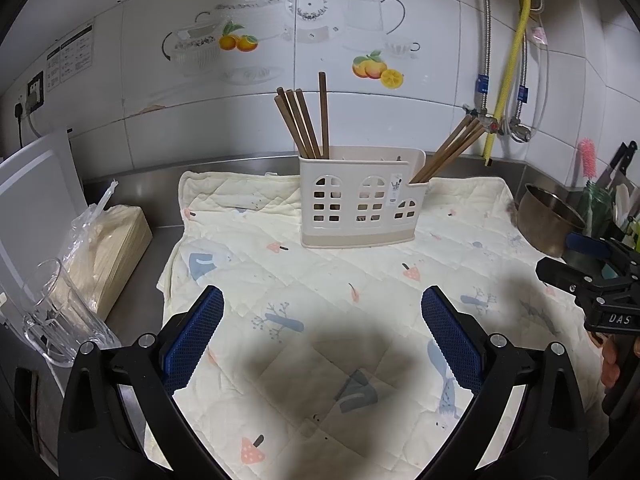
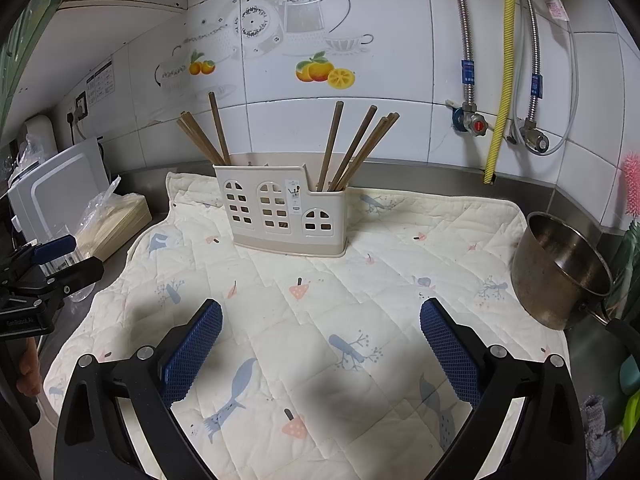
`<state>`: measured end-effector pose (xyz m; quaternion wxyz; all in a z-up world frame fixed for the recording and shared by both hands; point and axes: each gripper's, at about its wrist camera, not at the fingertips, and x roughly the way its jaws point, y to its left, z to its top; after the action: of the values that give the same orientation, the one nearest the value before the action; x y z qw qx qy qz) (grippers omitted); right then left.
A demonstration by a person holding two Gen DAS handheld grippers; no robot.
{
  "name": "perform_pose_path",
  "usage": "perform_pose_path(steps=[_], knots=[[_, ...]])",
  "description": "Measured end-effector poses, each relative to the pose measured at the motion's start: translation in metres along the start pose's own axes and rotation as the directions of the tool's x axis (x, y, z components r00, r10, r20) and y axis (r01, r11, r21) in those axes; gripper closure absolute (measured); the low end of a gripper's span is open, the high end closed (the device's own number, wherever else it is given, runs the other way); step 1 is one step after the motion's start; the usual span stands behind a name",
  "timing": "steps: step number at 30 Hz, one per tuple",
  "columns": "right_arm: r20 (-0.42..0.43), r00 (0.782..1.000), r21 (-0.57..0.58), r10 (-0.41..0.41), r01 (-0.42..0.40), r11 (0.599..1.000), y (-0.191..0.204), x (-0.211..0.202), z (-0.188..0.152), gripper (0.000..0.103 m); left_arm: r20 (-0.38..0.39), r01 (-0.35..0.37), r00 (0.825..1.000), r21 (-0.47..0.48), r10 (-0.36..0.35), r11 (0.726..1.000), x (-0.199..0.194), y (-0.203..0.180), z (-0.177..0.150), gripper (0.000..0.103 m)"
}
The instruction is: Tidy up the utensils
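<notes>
Both grippers, left gripper (image 1: 322,334) and right gripper (image 2: 321,344), hover with jaws wide and empty over the quilted mat (image 2: 304,320). Farther back on it stands the cream utensil holder (image 2: 285,210), brown chopsticks (image 2: 352,152) leaning in its end compartments.

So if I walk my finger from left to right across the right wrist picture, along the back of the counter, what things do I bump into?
White board → bag of wooden sticks → chopsticks in the holder's left end → utensil holder → chopsticks in its right end → metal pot.
</notes>
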<state>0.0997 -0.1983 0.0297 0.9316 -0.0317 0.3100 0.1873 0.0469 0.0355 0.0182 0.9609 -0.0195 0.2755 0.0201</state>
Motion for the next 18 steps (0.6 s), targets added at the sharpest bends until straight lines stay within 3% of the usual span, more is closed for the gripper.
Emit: perform_pose_path(steps=[18], knots=[[-0.006,1.000,-0.008,-0.001,0.001,1.000,0.0003,0.0016,-0.0004,0.007,-0.009,0.018,1.000,-0.001,-0.018,1.000,0.0056,-0.0034,-0.0042,0.005]])
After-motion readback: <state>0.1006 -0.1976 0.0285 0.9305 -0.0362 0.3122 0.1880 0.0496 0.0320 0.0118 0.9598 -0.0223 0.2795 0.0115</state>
